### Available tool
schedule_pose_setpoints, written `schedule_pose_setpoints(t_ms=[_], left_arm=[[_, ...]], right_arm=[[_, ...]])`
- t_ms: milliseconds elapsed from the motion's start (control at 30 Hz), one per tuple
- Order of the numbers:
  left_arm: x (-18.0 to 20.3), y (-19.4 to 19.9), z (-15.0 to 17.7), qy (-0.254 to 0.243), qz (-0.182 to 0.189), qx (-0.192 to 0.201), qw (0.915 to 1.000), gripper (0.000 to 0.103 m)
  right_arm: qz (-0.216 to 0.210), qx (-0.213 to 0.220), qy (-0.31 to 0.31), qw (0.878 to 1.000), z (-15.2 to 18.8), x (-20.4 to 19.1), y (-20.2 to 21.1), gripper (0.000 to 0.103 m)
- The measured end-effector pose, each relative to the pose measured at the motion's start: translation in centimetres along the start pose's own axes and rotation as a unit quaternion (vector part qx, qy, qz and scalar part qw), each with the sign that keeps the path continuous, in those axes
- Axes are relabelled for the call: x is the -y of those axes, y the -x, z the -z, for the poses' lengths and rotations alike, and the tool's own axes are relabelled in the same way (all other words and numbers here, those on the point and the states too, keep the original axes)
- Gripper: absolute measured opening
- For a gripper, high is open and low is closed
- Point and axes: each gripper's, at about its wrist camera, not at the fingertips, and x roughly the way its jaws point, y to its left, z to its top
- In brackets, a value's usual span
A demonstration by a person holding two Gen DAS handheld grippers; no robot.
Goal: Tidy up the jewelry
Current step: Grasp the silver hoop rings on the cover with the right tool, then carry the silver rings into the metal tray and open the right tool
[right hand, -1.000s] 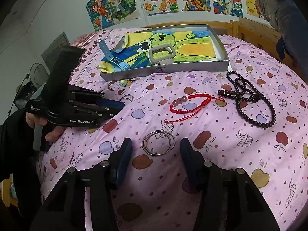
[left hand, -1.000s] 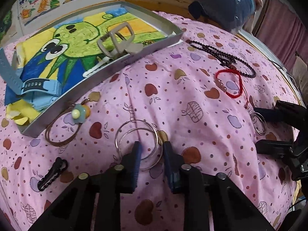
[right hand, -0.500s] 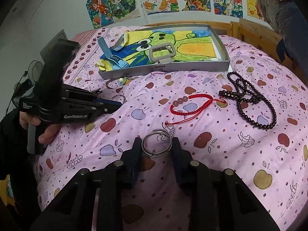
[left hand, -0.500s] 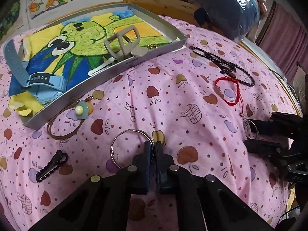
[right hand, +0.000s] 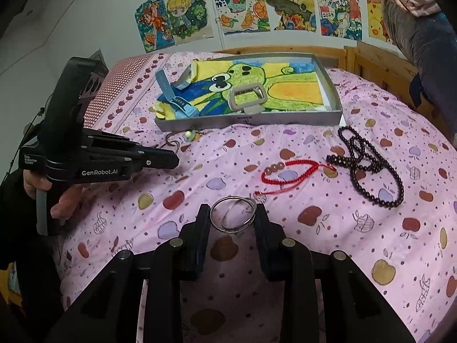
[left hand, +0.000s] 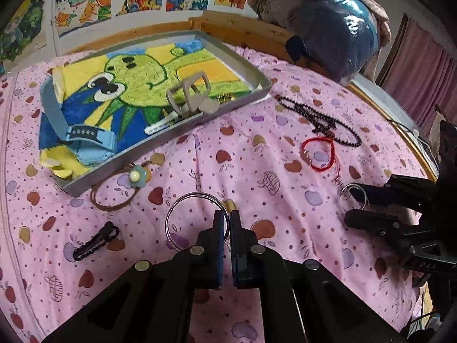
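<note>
**Both Grippers Closed on Silver Rings Near the Bed's Front Edge**

While the pink bedspread lay mostly bare across the lower half of both views, the loose pieces sat in a band through the middle. The wooden bed frame closed off the far side, at upper right of the right wrist view.

The grey tray stood at upper centre of that view, with open cover between it and both grippers. Inside, on a cartoon drawing, lay a blue watch strap at its left end and a grey buckle-shaped piece near the middle. Just outside the tray's near wall lay a brown hair tie with a pale flower charm; a black hair clip lay at lower left of the left wrist view.

The left gripper was pinched nearly shut on the rim of a large silver ring, thin and shiny. The right gripper clamped a smaller pair of silver rings between its fingers. A red cord bracelet and a black bead necklace lay apart at right centre.
</note>
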Motion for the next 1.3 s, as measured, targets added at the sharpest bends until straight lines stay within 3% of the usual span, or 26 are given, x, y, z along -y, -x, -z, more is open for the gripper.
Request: schedule_pose_setpoints(t_ms=[500, 733, 1067, 1300], left_arm=[[-1.6, 1.6, -2.7, 0.031, -0.004, 0.048, 0.9983, 0.004], [-2.9, 1.7, -5.1, 0.047, -0.006, 0.068, 0.9966, 0.004], [-6.2, -0.6, -9.8, 0.081, -0.013, 0.092, 0.9924, 0.004], [-7.9, -3.2, -11.7, 0.095, -0.016, 0.084, 0.9918, 0.004]], right_arm=[[0.003, 0.035, 0.013, 0.999, -3.2, -0.7, 0.0, 0.027], [0.009, 0.055, 0.026, 0.998, -6.8, 0.2, -0.7, 0.027], [0.027, 0.058, 0.035, 0.997, -13.7, 2.4, -5.5, 0.027], [0.044, 0.033, 0.027, 0.998, -15.6, 3.8, -9.7, 0.027]])
